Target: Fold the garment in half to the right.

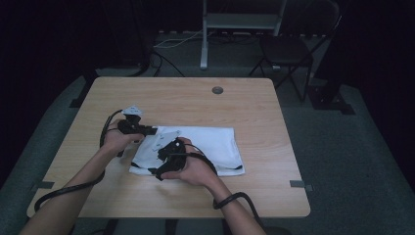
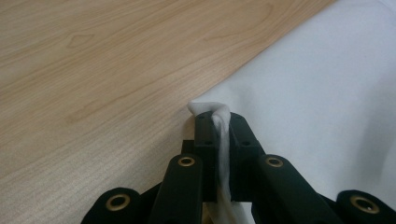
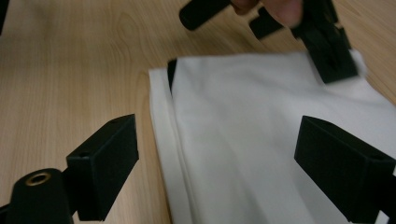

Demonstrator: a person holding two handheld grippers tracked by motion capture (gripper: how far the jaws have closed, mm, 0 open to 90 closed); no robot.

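A folded white cloth [image 1: 215,142] with black trim lies in the middle of the wooden table [image 1: 186,98]. My left gripper [image 1: 150,131] is at the cloth's far left corner. In the left gripper view its jaws [image 2: 219,126] are shut on a pinched fold of the white cloth [image 2: 327,93], with the fabric squeezed between the pads. My right gripper [image 1: 160,160] hovers over the cloth's left edge, just nearer than the left one. Its jaws [image 3: 219,140] stand wide open above the cloth [image 3: 233,116], gripping nothing. The left gripper [image 3: 329,53] appears at the top right of that view.
A round cable hole [image 1: 217,90] sits in the table's far side. Beyond the table stand a dark folding chair [image 1: 288,49] and a white metal frame [image 1: 240,22]. Cables trail from both grippers over the near table edge.
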